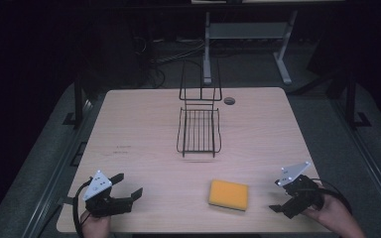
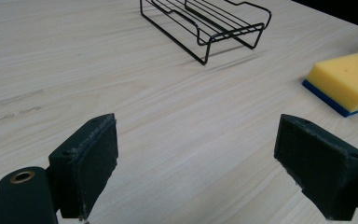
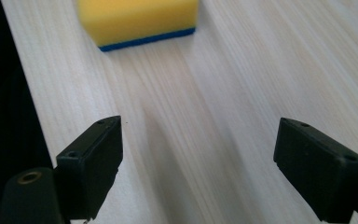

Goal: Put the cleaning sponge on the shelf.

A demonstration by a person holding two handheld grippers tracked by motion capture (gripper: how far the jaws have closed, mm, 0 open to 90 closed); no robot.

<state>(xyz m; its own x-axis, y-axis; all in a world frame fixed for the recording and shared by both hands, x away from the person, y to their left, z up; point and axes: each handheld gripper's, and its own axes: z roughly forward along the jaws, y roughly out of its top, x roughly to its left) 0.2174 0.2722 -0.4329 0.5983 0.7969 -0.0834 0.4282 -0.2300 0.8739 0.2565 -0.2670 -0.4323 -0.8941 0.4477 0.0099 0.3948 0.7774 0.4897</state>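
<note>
Nothing looks begun: the left gripper (image 1: 129,186) sits at the near left of the table (image 1: 139,134), jaws wide and empty. The wire rack (image 1: 199,130) stands empty at mid-table, well apart from the sponge (image 1: 228,194), which lies flat near the front edge. The right gripper (image 1: 281,199), near the sponge, also gapes wide and empty, so grasping and placing it seem left to do.

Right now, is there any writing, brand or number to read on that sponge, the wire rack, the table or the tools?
None can be read.
Table: faint dark marks, too small to read.
Sponge: plain yellow over blue.
Wire rack: no label.
Left hand-held gripper and right hand-held gripper: only dots on their grey plates.
</note>
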